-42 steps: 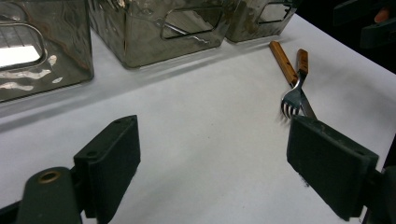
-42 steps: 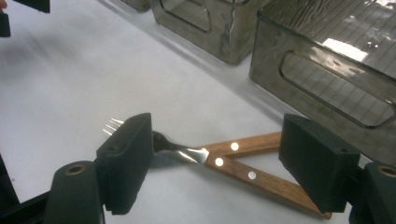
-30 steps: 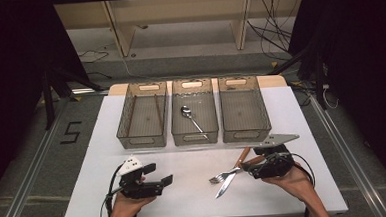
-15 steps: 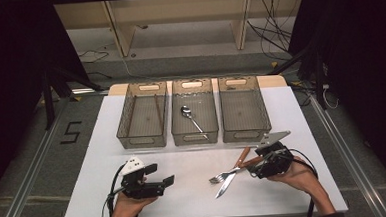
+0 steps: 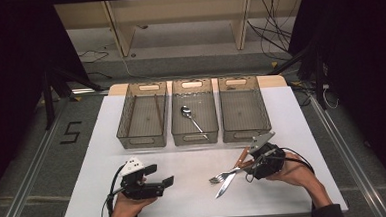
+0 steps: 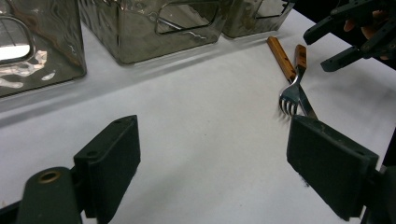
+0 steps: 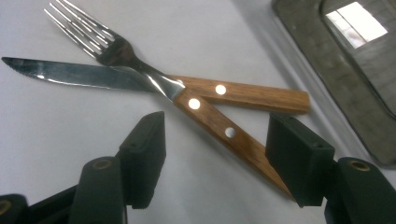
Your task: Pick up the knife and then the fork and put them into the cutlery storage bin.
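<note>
We bring the right gripper (image 7: 212, 161), its fingers (image 7: 147, 149) just closing yet still clear, astride the fork (image 7: 187, 100): light, stiff, its wooden handle grippier than steel. The left gripper (image 6: 215, 161) sits open, empty.

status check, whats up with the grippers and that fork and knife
Right gripper jaws just closing, astride the fork handle, not yet pressing. Fork crossed over the knife. Left gripper open, holding nothing.
</note>
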The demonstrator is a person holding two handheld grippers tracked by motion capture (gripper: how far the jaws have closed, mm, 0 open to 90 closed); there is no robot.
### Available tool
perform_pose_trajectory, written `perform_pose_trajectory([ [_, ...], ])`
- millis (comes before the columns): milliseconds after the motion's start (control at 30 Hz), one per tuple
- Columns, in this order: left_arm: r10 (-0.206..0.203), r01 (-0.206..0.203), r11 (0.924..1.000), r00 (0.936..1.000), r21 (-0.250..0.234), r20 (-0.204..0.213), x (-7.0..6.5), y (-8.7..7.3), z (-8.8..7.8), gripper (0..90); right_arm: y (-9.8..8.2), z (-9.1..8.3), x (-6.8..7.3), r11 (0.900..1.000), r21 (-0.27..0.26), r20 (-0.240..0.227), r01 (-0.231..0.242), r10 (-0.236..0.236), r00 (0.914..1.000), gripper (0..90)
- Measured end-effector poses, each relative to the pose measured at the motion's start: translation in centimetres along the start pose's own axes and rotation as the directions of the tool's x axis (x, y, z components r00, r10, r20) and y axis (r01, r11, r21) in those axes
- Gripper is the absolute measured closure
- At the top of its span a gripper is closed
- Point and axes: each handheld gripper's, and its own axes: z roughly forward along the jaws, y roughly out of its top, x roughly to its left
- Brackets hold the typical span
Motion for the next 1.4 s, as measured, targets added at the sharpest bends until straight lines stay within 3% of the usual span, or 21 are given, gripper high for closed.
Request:
perform_pose_trajectory([
  [167, 0.002, -0.002, 1.0, 1.0, 0.003, 0.0, 0.1, 0.0, 0.0, 17.1, 0.4, 1.0, 0.0, 0.997, 0.055, 0.021, 0.052, -0.054, 0.9983, 39.0],
  [567, -0.003, 0.003, 1.0, 1.0, 0.006, 0.0, 0.1, -0.1, 0.0, 17.1, 1.1, 2.3, -0.3, 0.987, 0.115, 0.003, 0.109, -0.11, 0.994, 42.7],
  [800, -0.001, 0.001, 1.0, 1.0, 0.009, 0.001, 0.0, -0.1, 0.1, 17.1, 1.3, 2.2, -0.3, 0.98, 0.124, -0.019, 0.153, -0.152, 0.9882, 52.9],
  [1000, -0.003, 0.003, 1.0, 1.0, 0.008, 0.002, 0.0, -0.1, 0.1, 17.1, 1.8, 2.2, 0.2, 0.956, 0.16, -0.025, 0.245, -0.244, 0.9693, 59.9],
  [1400, -0.016, 0.016, 0.9999, 0.9998, 0.004, 0.01, 0.2, -0.1, 0.1, 17.2, 1.7, 1.9, 0.8, 0.923, 0.162, -0.069, 0.349, -0.343, 0.937, 71.0],
])
